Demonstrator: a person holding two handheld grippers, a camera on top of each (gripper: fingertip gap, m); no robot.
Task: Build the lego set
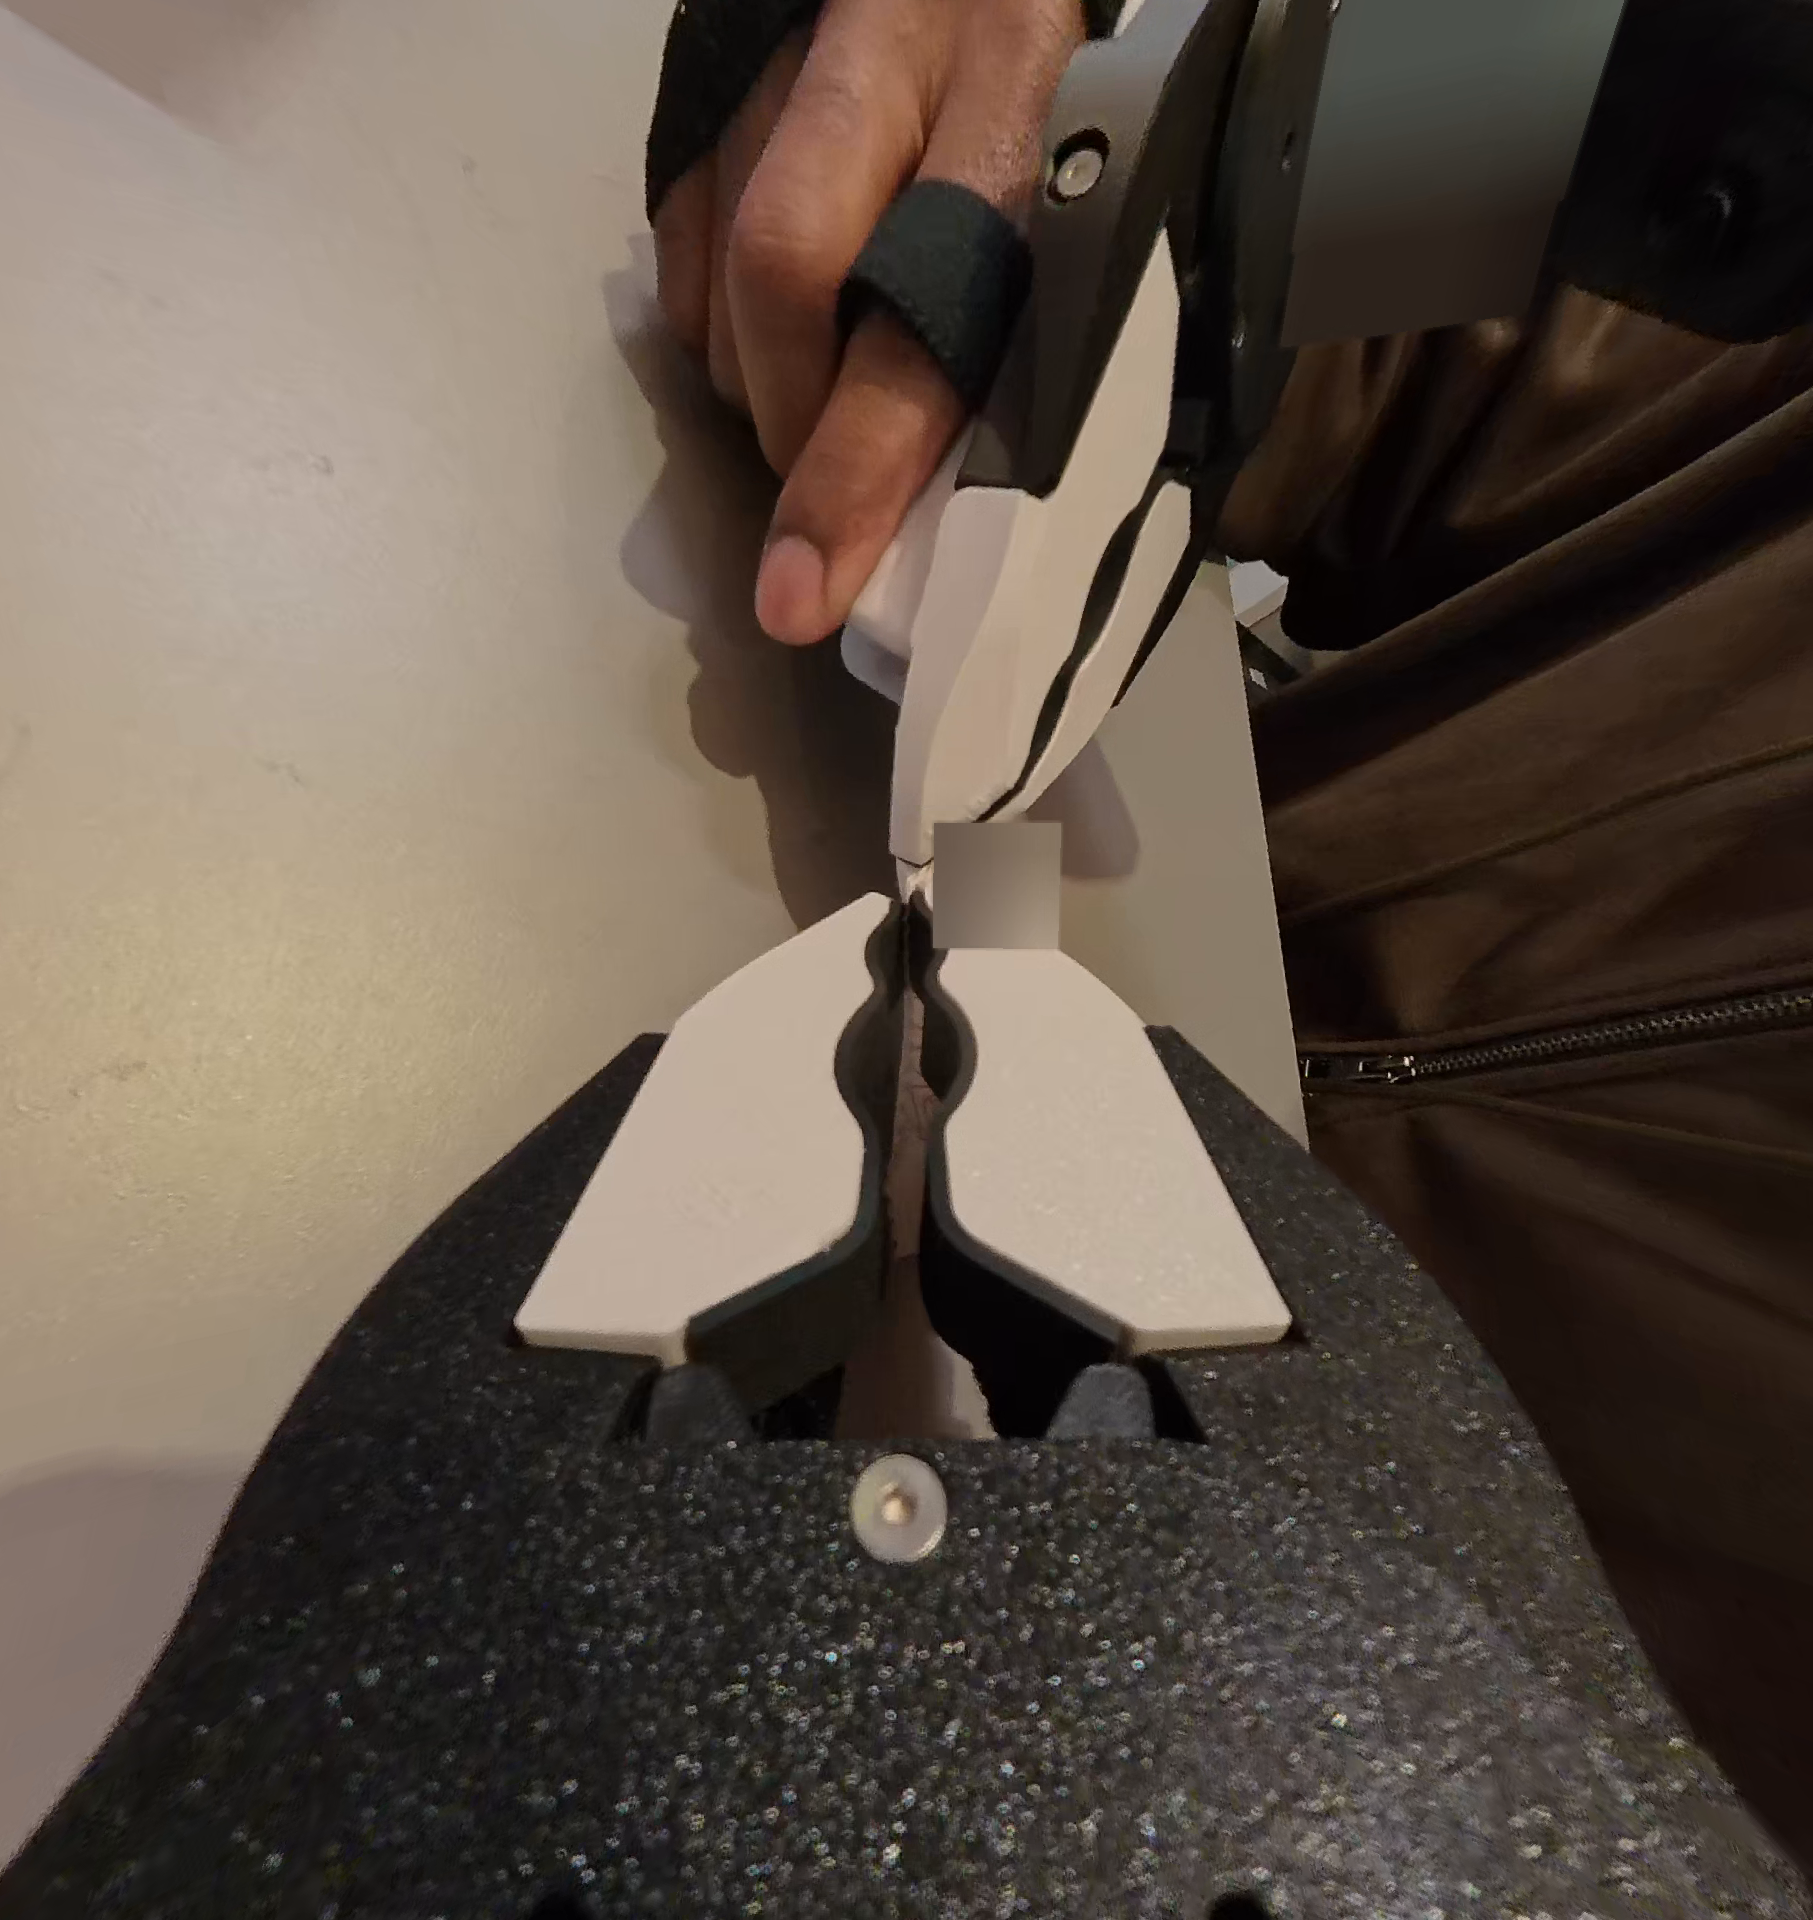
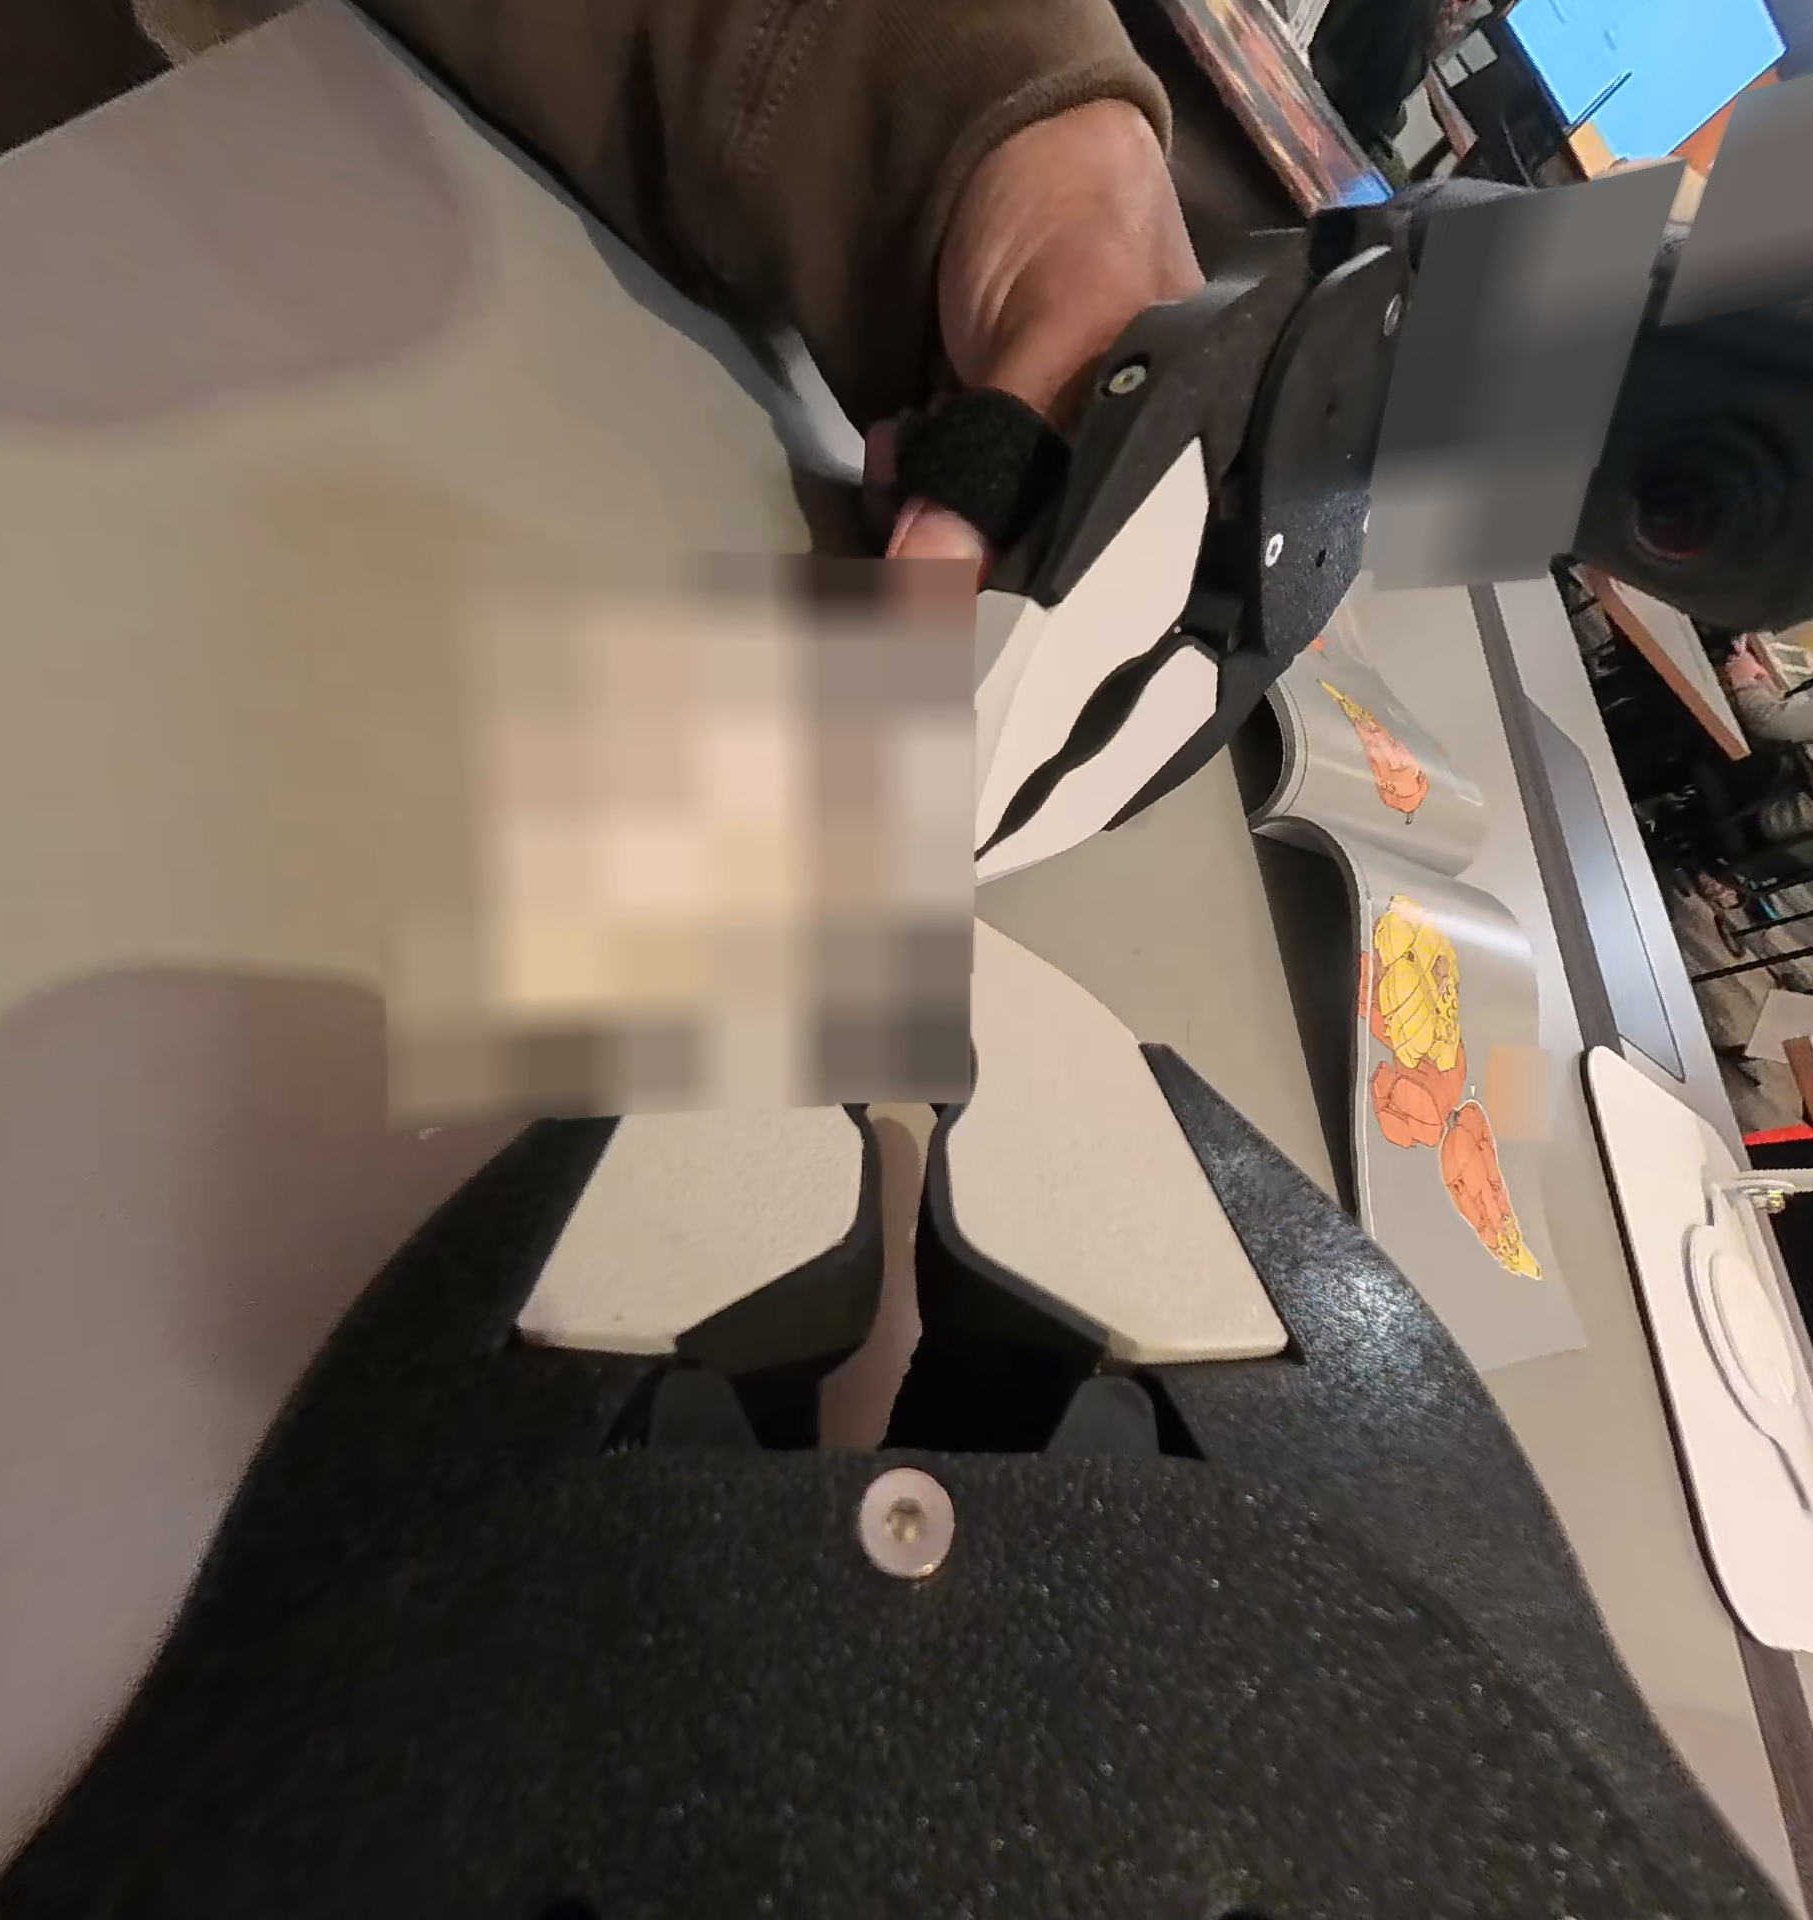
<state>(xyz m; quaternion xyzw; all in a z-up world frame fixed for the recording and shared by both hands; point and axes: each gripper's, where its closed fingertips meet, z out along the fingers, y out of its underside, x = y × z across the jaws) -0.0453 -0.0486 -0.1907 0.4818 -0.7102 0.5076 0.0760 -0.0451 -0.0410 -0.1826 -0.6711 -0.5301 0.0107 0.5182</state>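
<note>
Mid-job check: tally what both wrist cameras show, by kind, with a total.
Grippers: 2, left gripper and right gripper
Hands: 2, right hand and left hand
Open booklet: 1
White board: 1
Total: 6

A blur patch hides the right claw [image 2: 907,1117] tips; whatever the left claw [image 1: 907,920] pinches is too small to tell.

Both hand-held grippers meet tip to tip above the worktop [image 2: 1141,935], left hand-held gripper [image 1: 907,920] facing the right hand-held gripper [image 1: 917,868], with an open instruction booklet [image 2: 1453,1039] lying off to the right and a flat tray [image 2: 1691,1351] beyond that.
</note>
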